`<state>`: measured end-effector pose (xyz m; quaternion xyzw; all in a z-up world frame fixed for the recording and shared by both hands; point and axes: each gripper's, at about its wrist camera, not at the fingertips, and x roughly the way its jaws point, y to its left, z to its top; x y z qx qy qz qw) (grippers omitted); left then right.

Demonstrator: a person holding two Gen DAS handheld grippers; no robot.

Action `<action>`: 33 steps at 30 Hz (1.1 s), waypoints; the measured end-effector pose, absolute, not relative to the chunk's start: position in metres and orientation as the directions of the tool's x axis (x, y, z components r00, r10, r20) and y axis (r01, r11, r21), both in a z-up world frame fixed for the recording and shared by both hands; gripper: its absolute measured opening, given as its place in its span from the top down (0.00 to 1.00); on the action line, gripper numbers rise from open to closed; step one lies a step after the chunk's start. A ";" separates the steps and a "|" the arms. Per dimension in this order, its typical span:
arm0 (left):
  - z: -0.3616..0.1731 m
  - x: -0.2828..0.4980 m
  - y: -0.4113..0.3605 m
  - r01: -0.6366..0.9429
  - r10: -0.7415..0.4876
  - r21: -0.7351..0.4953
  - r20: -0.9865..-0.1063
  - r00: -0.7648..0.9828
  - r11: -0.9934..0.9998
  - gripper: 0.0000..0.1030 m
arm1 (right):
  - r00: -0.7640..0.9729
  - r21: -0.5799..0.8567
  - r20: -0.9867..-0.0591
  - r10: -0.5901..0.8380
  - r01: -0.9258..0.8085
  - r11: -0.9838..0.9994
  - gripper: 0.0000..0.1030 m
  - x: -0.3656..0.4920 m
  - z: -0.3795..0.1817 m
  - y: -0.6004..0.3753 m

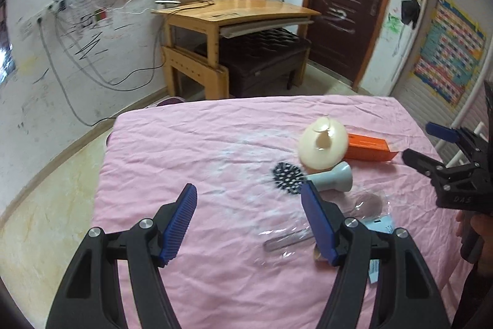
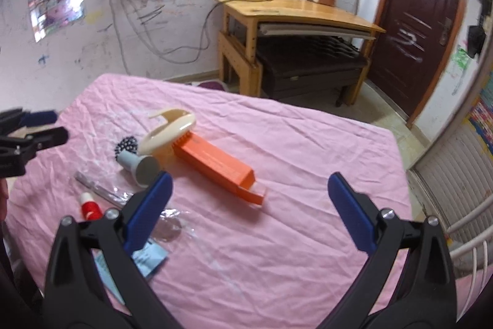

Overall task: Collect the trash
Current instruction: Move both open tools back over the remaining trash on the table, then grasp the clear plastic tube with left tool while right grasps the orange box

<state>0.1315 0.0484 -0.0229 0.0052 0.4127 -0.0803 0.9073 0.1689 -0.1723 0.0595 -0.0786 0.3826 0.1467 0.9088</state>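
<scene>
While both hand-held grippers, left [image 1: 249,199] and right [image 2: 246,187], gape empty, crinkled clear plastic wrapper [image 2: 172,225] lies flat on pink cloth [image 2: 277,144]

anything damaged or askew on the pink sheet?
Yes. The cream oval plastic lid has a jagged hole broken in its top and rests tilted against the long orange carton, whose near flap hangs open. Crumpled clear plastic wrap lies beside the grey-handled black brush. Both grippers are open, empty.
</scene>
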 end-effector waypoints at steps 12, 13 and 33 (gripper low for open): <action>-0.046 0.117 0.011 0.523 -0.271 0.059 -0.803 0.531 0.850 0.36 | 0.569 -0.077 -0.767 0.297 -0.540 0.838 0.06 0.216 0.044 -0.151; -0.049 0.120 0.009 0.541 -0.265 0.075 -0.809 0.524 0.838 0.36 | 0.555 -0.073 -0.776 0.299 -0.549 0.833 0.06 0.221 0.042 -0.149; -0.068 0.145 0.031 0.565 -0.352 -0.090 -0.858 0.374 0.820 0.82 | 0.467 -0.046 -0.840 0.276 -0.569 0.821 0.74 0.219 0.021 -0.141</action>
